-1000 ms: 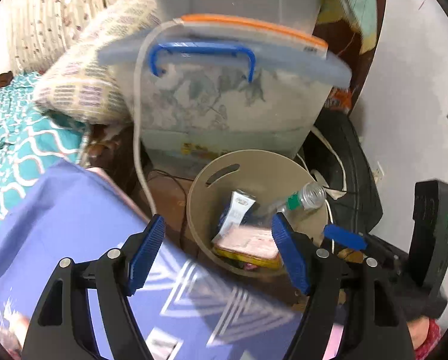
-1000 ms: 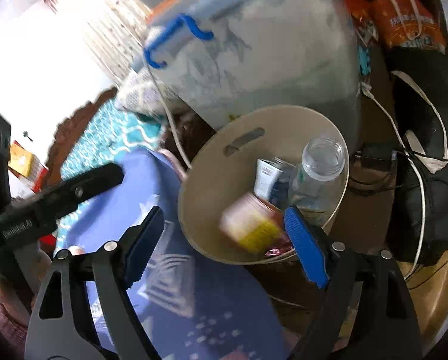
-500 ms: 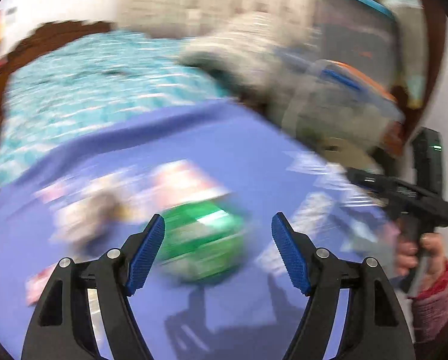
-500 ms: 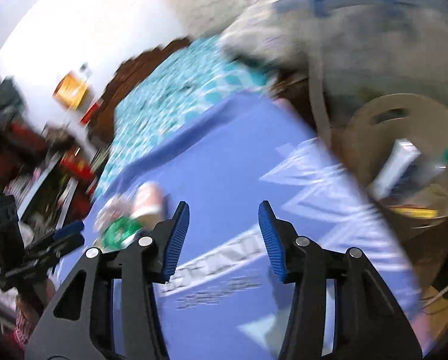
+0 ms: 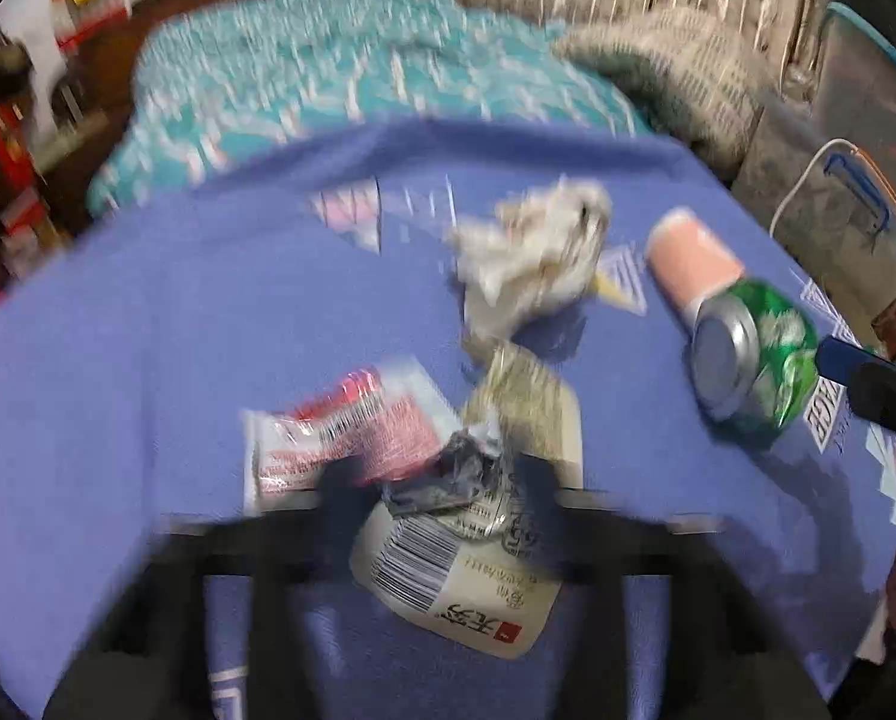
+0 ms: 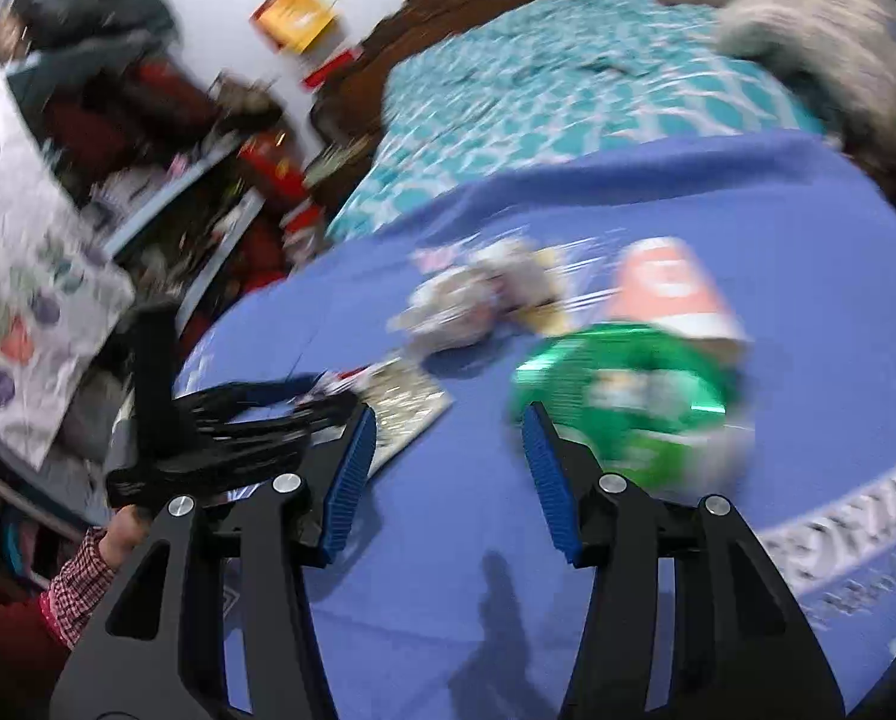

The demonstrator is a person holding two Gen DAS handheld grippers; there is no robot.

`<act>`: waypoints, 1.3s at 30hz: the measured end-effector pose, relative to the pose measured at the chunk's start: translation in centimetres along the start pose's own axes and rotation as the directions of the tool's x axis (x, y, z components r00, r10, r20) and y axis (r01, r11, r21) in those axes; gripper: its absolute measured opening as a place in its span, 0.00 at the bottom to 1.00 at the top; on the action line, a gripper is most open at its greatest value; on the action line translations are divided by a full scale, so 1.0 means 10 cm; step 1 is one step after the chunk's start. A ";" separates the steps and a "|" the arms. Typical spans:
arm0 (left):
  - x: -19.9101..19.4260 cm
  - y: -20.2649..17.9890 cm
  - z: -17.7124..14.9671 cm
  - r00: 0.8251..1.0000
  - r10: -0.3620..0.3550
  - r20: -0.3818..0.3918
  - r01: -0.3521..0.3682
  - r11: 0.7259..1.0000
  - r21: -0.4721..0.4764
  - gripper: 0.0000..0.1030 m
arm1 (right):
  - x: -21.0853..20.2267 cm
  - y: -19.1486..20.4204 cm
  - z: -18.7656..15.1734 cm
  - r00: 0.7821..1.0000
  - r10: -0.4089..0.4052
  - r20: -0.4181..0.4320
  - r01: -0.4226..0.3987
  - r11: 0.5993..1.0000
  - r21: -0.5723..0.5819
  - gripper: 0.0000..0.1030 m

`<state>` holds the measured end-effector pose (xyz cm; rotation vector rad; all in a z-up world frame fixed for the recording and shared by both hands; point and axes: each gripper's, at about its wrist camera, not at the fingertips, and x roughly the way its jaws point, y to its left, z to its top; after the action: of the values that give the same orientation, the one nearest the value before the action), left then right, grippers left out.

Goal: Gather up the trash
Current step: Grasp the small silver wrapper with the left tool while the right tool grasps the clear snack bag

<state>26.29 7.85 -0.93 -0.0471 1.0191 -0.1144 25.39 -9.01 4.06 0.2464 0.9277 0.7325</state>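
On the blue cloth (image 5: 148,360) the left gripper (image 5: 442,480), jaws just closing, pinches a light, crinkly wrapper (image 5: 448,564), while the right gripper (image 6: 448,468), empty and part-open, nears the thin, dentable can (image 6: 628,396).

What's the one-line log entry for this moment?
left tongs: jaws just closing, white barcode pouch between | right tongs: jaws just opening, empty, beside green can

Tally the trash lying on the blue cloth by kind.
Cans: 1, green can
Cups: 1, pink cup
Paper wads: 1, white paper wad
Wrappers: 3, blurred and overlapping: red wrapper, speckled packet, barcode packet
Total: 6
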 end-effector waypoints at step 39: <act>-0.82 0.19 -1.09 0.964 -0.230 0.130 0.251 0.950 -0.183 0.15 | -0.02 0.57 -0.59 0.991 0.137 0.012 -0.136 0.991 -0.014 0.06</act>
<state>12.88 10.84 0.14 -0.3577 0.9112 -0.2307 17.98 -5.66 3.52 0.3047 0.8991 0.8620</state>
